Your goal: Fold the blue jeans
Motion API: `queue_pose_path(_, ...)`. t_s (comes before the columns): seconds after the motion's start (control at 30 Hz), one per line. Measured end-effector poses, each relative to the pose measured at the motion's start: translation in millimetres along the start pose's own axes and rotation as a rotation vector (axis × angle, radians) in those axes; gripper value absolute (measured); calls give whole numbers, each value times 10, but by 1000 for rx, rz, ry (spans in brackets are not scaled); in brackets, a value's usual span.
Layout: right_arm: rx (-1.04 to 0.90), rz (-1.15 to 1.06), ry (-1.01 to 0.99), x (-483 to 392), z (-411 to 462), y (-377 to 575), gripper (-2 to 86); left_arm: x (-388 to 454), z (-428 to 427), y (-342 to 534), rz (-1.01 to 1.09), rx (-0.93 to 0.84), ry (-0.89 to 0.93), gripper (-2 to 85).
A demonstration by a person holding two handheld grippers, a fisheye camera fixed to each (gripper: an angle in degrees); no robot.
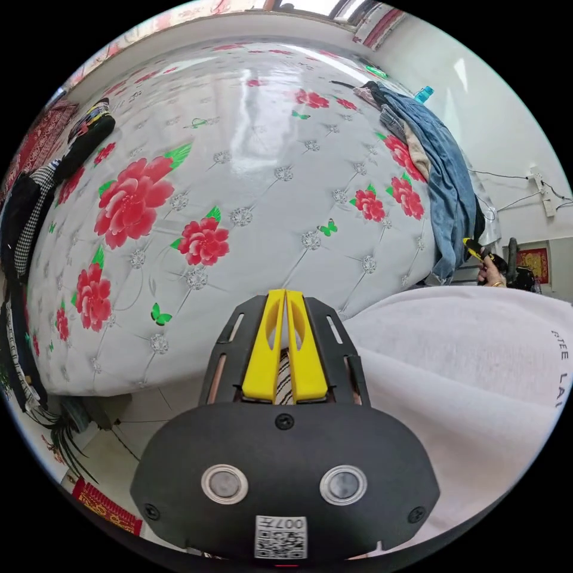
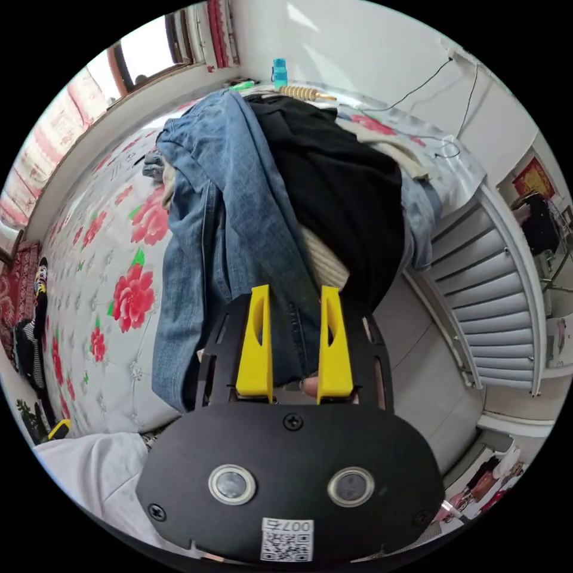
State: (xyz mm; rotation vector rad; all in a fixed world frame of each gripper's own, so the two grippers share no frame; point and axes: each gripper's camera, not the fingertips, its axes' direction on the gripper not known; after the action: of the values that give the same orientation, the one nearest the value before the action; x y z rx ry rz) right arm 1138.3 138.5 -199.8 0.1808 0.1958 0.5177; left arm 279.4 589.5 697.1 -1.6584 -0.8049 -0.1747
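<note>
Blue jeans draped in a clothes pile at the bed's edge, right gripper upon them.

In the right gripper view, the right gripper [image 2: 293,298] has its yellow jaws parted, a fold of the blue jeans [image 2: 239,197] lying between them; whether they press on it I cannot tell. The jeans hang over the edge of the floral bed cover [image 2: 89,250], beside a black garment [image 2: 340,179]. In the left gripper view, the left gripper [image 1: 285,298] has its jaws closed together, empty, above the person's white top [image 1: 465,358]; the jeans lie well apart at the cover's far side.
</note>
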Motion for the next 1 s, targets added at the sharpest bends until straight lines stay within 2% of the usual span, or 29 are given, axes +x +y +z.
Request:
queue_pose_path(0.13,-14,41,-37,112,-152,-95,21,-92,-112,30,-24,36,27,-9)
queue_pose_path(0.27,121,-161,-254,-138,-653,-95,3,-24,-306,242,22,103,-13,-8)
queue_pose_path(0.4,233,-454,-549,-911,-1163,-94,-1,-86,-468,536,30,176,1,3)
queue_pose_path(0.43,247,-552,-637,-1217,-1297,-93,-1,-144,-532,635,17,213,27,26)
queue_pose_path(0.53,246,-738,-735,-1917,-1517,-36,-2,-291,-698,861,-8,308,96,97)
queue_pose_path(0.6,231,-943,-777,-2670,-1667,153,-2,-370,-804,1000,-17,361,133,127)
queue_pose_path(0.67,179,-1057,-839,-3176,-1715,340,-2,-463,-937,1209,-23,429,164,145)
queue_pose_path(0.73,90,-1197,-962,-3617,-1728,601,-1,-543,-998,1371,-49,462,152,153)
queue_pose_path(0.83,-132,-1525,-1158,-4259,-1756,1422,3,-731,-1019,1638,-143,482,108,161)
queue_pose_path(1.0,-194,-1622,-997,-4340,-1367,1712,19,-1174,-963,2164,-379,493,111,161)
